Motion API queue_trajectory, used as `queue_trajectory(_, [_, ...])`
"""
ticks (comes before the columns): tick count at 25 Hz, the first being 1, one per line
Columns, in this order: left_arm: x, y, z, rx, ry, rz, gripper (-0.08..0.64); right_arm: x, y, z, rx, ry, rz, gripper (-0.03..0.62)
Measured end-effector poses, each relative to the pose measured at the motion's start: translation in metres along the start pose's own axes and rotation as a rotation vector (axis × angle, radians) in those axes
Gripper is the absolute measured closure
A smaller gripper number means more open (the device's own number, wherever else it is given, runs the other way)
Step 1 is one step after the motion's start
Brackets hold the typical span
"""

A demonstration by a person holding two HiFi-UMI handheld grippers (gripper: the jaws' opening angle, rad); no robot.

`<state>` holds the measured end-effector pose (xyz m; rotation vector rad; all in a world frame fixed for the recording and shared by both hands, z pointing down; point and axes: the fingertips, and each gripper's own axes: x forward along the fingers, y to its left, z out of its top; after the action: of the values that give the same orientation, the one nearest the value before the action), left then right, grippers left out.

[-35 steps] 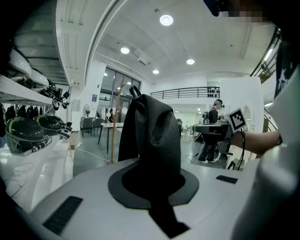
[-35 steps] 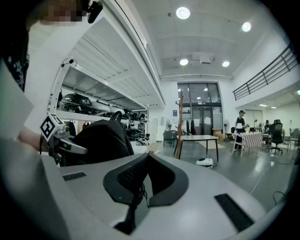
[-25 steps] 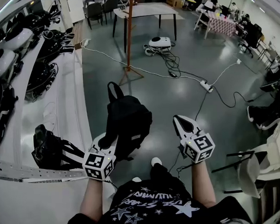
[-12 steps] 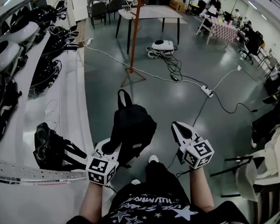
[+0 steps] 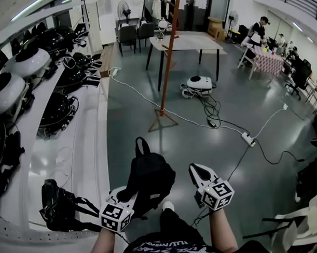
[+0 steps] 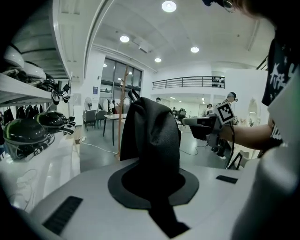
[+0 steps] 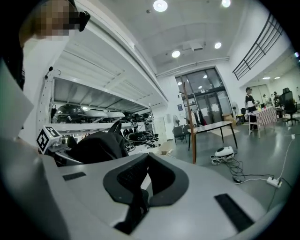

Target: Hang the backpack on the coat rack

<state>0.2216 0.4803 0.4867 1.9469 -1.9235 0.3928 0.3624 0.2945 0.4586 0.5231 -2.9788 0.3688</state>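
Head view is showing the left gripper (image 5: 121,192) pinching the black fabric backpack (image 5: 151,176) between its fingers, which is extending ahead of them; the right gripper (image 5: 197,172) is pressing its fingers together, empty, beside it.

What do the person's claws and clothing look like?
The left claw and right claw are white shells with dark grey pads; each carries a white cube with black square markers. The person wears a black shirt with white print.
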Motion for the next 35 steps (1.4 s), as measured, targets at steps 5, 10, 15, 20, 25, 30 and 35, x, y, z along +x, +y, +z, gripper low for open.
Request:
queue_trajectory(5, [0.062,0.043,0.053,0.013,-0.006,0.047,0.511,0.071,-0.064,0.034,0.003,0.010,0.029,0.580])
queue_trajectory(10, [0.114,0.088,0.097,-0.018,-0.045,0.099,0.510,0.121,-0.125,0.051,0.014,0.009,0.041,0.580])
queue_trajectory(15, [0.152,0.115,0.130,-0.017,-0.077,0.122,0.509,0.160,-0.163,0.056,0.035,0.019,0.061,0.580])
queue_trajectory(20, [0.185,0.140,0.151,0.005,-0.058,0.106,0.509,0.193,-0.175,0.061,0.042,0.027,0.071,0.580])
queue_trajectory(25, [0.233,0.175,0.159,0.009,-0.027,0.044,0.509,0.230,-0.200,0.065,0.038,0.035,0.036,0.580])
queue_trajectory(30, [0.287,0.216,0.180,0.027,-0.021,-0.061,0.509,0.274,-0.231,0.084,0.023,0.038,-0.059,0.580])
queue_trajectory(35, [0.338,0.268,0.215,0.069,-0.044,-0.174,0.509,0.333,-0.252,0.115,0.019,0.024,-0.155,0.580])
